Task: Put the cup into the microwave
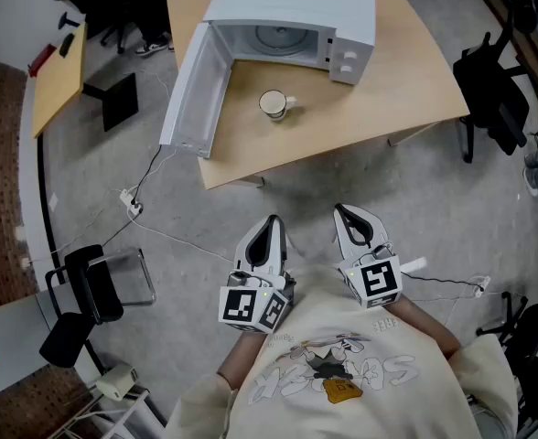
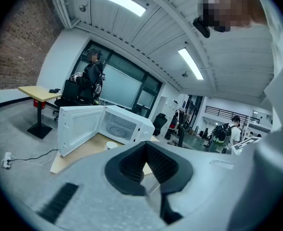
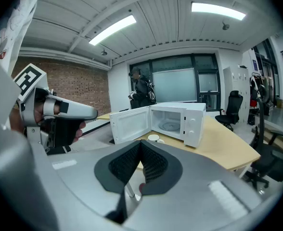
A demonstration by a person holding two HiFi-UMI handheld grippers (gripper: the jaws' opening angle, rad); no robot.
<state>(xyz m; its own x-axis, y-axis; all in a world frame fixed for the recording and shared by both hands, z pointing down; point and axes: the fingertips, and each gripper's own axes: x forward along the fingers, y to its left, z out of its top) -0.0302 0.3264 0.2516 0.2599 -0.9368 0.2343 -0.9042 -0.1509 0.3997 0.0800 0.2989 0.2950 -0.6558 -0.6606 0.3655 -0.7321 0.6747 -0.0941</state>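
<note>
A white cup (image 1: 274, 104) stands upright on the light wooden table (image 1: 406, 80), just in front of the white microwave (image 1: 296, 7). The microwave's door (image 1: 194, 90) hangs wide open to the left and its chamber is empty. The cup (image 2: 112, 145) and microwave (image 2: 132, 124) show far ahead in the left gripper view, and the cup (image 3: 154, 138) and microwave (image 3: 192, 121) likewise in the right gripper view. My left gripper (image 1: 273, 218) and right gripper (image 1: 339, 208) are held side by side close to my chest, above the floor and well short of the table. Both are shut and hold nothing.
A power strip (image 1: 130, 204) with cables lies on the grey floor left of the table. A black chair (image 1: 86, 291) stands at lower left, another (image 1: 493, 99) by the table's right side. A second desk (image 1: 59, 76) stands at far left. People stand in the background.
</note>
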